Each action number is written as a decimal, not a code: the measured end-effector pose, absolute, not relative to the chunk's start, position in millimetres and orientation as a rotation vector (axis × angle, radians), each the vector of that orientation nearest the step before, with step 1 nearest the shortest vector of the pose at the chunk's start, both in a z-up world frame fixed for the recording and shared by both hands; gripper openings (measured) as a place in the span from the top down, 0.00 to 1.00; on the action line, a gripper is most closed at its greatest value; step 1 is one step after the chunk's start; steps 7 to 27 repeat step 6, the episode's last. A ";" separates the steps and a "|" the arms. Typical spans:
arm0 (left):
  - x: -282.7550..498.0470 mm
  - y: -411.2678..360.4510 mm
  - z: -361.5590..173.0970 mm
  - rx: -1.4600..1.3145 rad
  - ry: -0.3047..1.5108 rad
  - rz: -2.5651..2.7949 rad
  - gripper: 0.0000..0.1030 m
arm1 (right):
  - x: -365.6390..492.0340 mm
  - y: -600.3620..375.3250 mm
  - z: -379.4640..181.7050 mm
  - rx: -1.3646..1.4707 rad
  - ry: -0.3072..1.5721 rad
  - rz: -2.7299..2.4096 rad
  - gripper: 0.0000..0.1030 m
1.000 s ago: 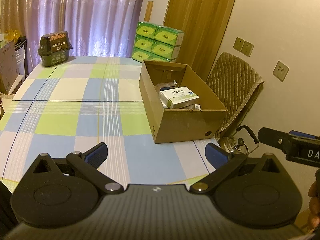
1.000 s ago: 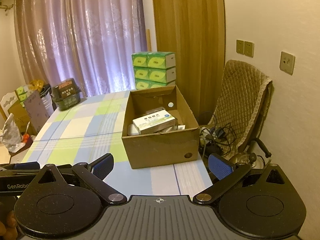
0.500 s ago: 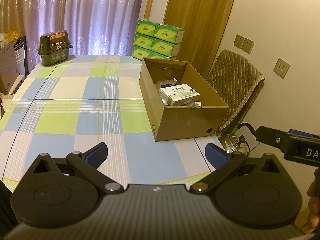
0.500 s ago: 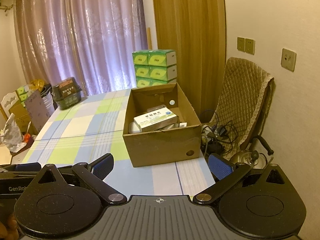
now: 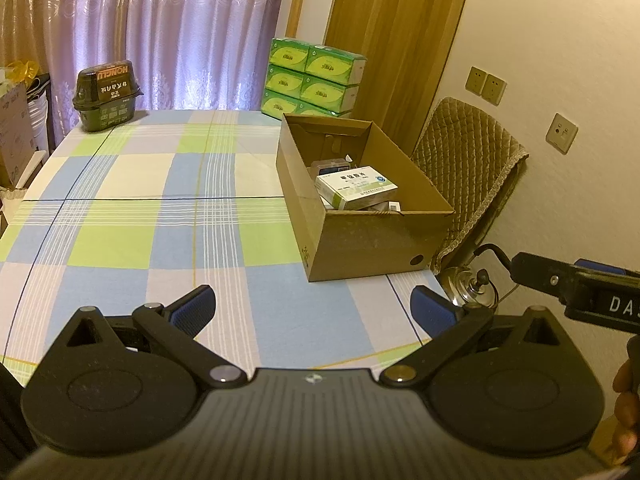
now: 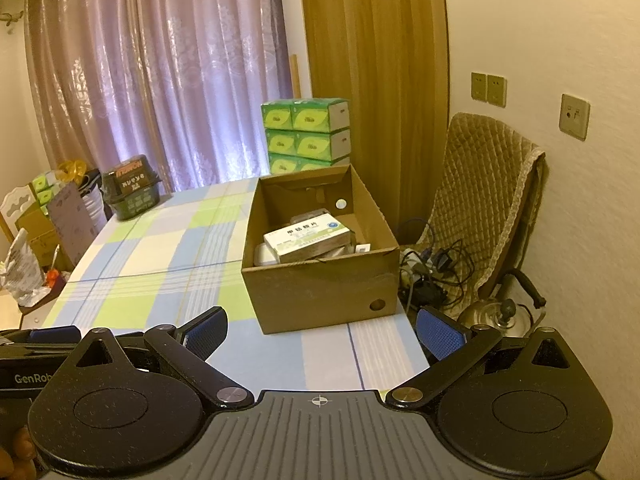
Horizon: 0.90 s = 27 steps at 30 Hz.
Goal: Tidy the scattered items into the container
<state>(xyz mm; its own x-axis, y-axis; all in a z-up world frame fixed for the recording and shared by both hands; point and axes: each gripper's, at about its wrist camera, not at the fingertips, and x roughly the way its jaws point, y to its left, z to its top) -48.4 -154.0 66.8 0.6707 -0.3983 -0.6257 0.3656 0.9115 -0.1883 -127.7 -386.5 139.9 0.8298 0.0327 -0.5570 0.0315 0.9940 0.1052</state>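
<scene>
An open cardboard box stands on the right side of the checked tablecloth. Inside it a white and green medicine carton lies on top of other small packs. My left gripper hovers open over the near table edge, well short of the box, with nothing between its blue pads. My right gripper is open too, empty, in front of the box's near wall. The right gripper's body shows at the right edge of the left wrist view.
A dark green tub sits at the table's far left corner. Stacked green tissue packs stand behind the box. A padded chair, a kettle and cables are right of the table.
Both grippers have drawn back and risen slightly, so the box looks a little farther away. Both stay open and empty.
</scene>
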 end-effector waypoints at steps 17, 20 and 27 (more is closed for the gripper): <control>-49.3 -155.1 66.7 -0.041 0.703 -0.438 0.01 | -127.8 -386.6 139.7 0.112 0.592 0.001 0.00; -49.3 -155.1 66.7 -0.041 0.703 -0.438 0.01 | -127.8 -386.6 139.7 0.112 0.592 0.001 0.00; -49.3 -155.1 66.7 -0.041 0.703 -0.438 0.01 | -127.8 -386.6 139.7 0.112 0.592 0.001 0.00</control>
